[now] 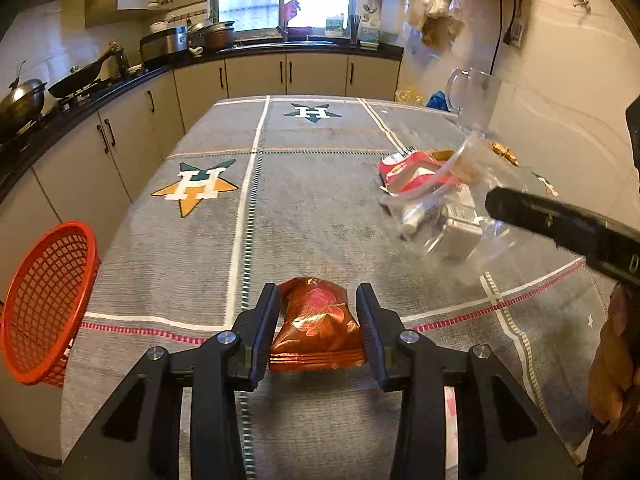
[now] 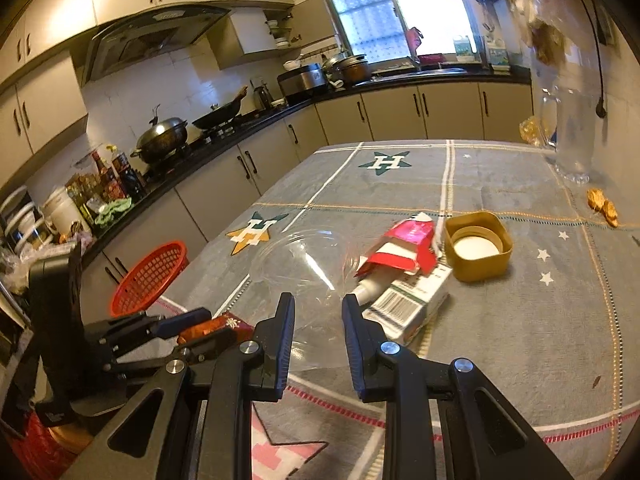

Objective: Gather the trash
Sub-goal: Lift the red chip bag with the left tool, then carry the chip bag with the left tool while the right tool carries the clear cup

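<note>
Left gripper clamps red snack packet, right gripper pinches clear plastic lid; next, carry both to red basket.

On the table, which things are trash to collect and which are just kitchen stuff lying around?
For the job:
red snack packet in the left claw
clear plastic lid in the right claw
torn red wrapper
small carton
red basket

Lying about:
glass jug
brown square lid
</note>
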Demonstrator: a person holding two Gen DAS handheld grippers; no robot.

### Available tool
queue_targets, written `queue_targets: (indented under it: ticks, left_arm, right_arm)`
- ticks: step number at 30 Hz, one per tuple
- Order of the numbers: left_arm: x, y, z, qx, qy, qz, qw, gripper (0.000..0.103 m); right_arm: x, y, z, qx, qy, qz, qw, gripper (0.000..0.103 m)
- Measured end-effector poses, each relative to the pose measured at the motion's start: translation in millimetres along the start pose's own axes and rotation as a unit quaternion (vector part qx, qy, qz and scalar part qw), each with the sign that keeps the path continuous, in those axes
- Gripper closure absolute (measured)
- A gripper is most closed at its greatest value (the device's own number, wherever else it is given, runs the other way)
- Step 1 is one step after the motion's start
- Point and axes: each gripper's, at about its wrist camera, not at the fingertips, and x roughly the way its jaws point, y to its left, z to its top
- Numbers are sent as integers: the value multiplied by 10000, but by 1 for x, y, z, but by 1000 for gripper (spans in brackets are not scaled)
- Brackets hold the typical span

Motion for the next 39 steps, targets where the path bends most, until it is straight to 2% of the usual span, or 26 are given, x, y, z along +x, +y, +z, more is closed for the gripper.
queue_targets:
  ticks: [12, 19, 28, 33, 39]
  left_arm:
    - [-15, 15, 1, -104, -201, 40, 9997, 65]
    - [-10, 17, -6, -39, 0, 44, 10000, 65]
    - [8, 16, -24, 30, 465, 192, 9987, 65]
    - [10, 16, -25, 54, 467, 217, 9987, 65]
    - [4, 18, -23, -36, 296, 168, 9994, 68]
  right_arm:
    - [-1, 15, 2, -17, 67, 67, 10000, 77]
    - [2, 15, -1, -14, 150, 70, 9999, 77]
    - [4, 12, -3, 33, 210, 126, 9997, 77]
    - [4, 11, -4, 38, 212, 133, 9997, 77]
    - [3, 13, -4, 68, 214, 153, 9996, 77]
